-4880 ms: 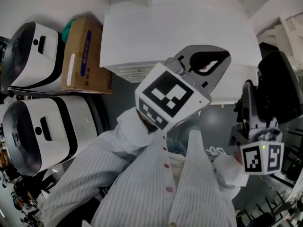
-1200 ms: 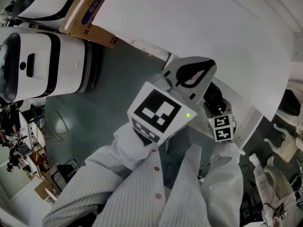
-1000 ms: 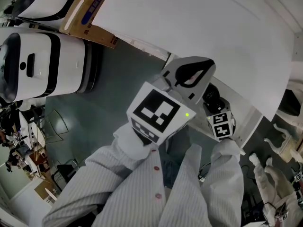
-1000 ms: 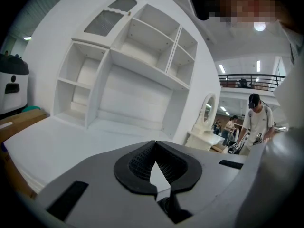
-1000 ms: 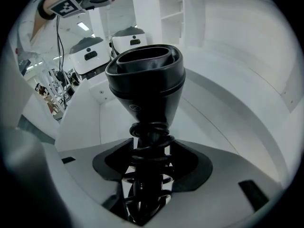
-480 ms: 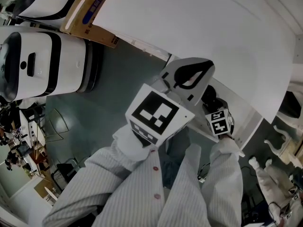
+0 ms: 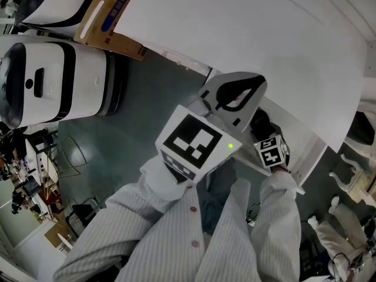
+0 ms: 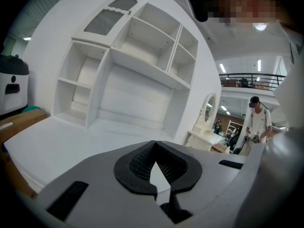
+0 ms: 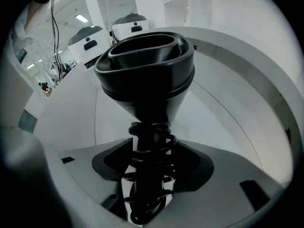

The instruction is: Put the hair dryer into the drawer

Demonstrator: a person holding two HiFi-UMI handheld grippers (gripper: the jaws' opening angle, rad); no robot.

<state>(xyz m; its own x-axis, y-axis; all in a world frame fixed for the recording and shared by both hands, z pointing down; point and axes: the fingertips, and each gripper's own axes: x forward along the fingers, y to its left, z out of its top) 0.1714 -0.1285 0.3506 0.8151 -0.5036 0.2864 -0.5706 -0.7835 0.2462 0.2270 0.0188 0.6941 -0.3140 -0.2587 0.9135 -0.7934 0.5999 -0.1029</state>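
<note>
The black hair dryer (image 7: 259, 122) has a coiled cord wound round its handle, and its wide nozzle (image 9: 145, 70) points away from the camera. My right gripper (image 9: 147, 175) is shut on that handle. In the head view the right gripper (image 7: 262, 135) holds the dryer inside the open white drawer (image 7: 304, 153) under the desk top; the drawer's white walls (image 9: 247, 80) curve round it. My left gripper (image 7: 244, 90) hovers just left of the dryer, above the drawer's edge. Its jaws (image 8: 154, 175) are shut with nothing between them.
The white desk top (image 7: 247, 34) spans the upper right, with a white shelf unit (image 8: 133, 65) on it. A cardboard box (image 7: 111, 16) and white-and-black machines (image 7: 53, 75) stand on the grey floor to the left. A person (image 8: 256, 122) stands far off.
Since 4.9 s ago the right gripper has carried the dryer from my right side into the drawer. Over the last second it has only shifted slightly; the left gripper has stayed put.
</note>
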